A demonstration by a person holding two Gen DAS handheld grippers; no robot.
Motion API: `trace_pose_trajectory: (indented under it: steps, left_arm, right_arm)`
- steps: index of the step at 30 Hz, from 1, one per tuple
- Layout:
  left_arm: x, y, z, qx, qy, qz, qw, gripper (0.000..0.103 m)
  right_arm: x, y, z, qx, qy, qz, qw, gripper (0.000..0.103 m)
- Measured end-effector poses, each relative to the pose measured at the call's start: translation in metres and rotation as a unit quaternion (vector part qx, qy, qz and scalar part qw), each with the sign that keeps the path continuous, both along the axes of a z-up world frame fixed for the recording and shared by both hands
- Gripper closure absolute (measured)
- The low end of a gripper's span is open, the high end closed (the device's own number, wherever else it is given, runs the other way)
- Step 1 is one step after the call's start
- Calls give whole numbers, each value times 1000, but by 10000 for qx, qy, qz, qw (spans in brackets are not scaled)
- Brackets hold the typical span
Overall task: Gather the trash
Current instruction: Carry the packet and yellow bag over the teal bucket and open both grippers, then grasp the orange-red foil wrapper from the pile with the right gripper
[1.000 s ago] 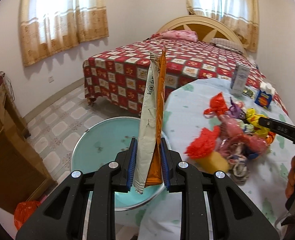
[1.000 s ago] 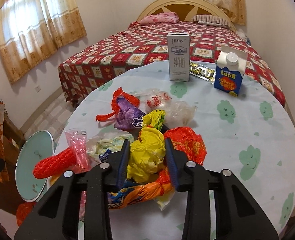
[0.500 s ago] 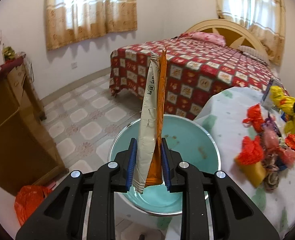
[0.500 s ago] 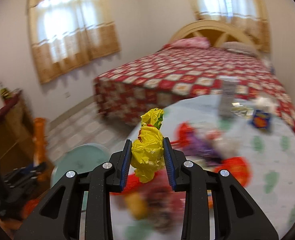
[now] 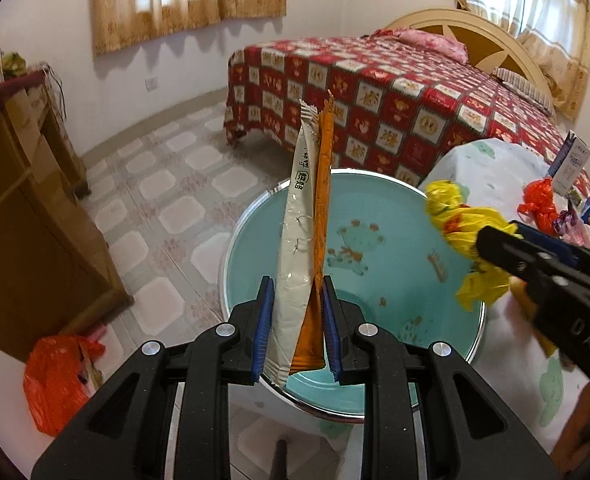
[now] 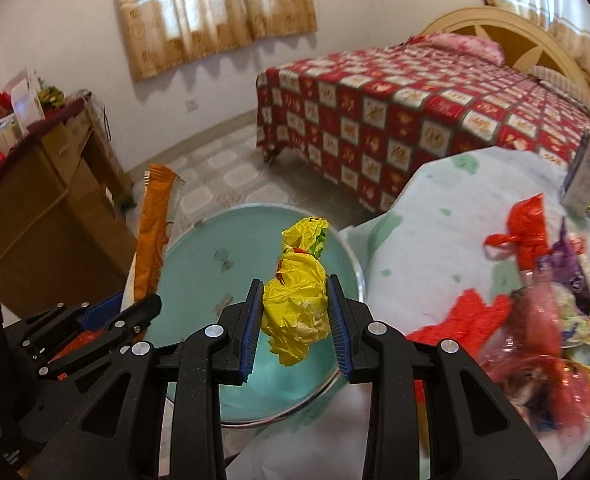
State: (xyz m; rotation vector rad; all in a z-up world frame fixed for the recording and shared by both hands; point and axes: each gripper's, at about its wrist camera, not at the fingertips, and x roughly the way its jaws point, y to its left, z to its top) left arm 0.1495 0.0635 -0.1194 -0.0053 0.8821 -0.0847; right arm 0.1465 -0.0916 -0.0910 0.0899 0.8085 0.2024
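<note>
Two pieces hung over the empty teal basin (image 5: 395,248), your left gripper (image 5: 297,320) clamping a long wrapper (image 5: 301,240), your right gripper (image 6: 295,322) a yellow bag (image 6: 295,304), while a trash pile (image 6: 535,320) waited on the table (image 6: 435,208) beside it.

Both tools are built alike: the left gripper (image 5: 297,324) and the right gripper (image 6: 295,330) have matte black, angular plastic arms with triangular cut-outs, round silver screw heads at the joints, and ribbed blue pads lining the inner faces of the fingers (image 5: 264,320). White raised letters mark the right gripper's side.
</note>
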Motion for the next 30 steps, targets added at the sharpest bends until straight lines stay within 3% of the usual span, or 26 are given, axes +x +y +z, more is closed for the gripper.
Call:
trace_pose_trajectory:
  steps: [9,11,13,18,30]
  left_arm:
    - [4,-7,-10,173,152,-87,9997,75]
    - [4,-6,-11,179,162,-74,9997,67]
    - [4,-5,-10,256,116,7,9996,46]
    - [3,0,-6,320,33,217,9992,32]
    - [-6,-5,5,277,-330,265,9987,23]
  right_arm:
    - [7,-2,-12,252,321,39,9992,54]
    - [4,-5,-8,249,251,-16,9994,50]
    - [2,-6,-5,211,191,-53,9996,49]
    - [-8,-14,6,201,51,-274,9994,43]
    - [-46,-54,33,-40,-532,-1005,9935,42]
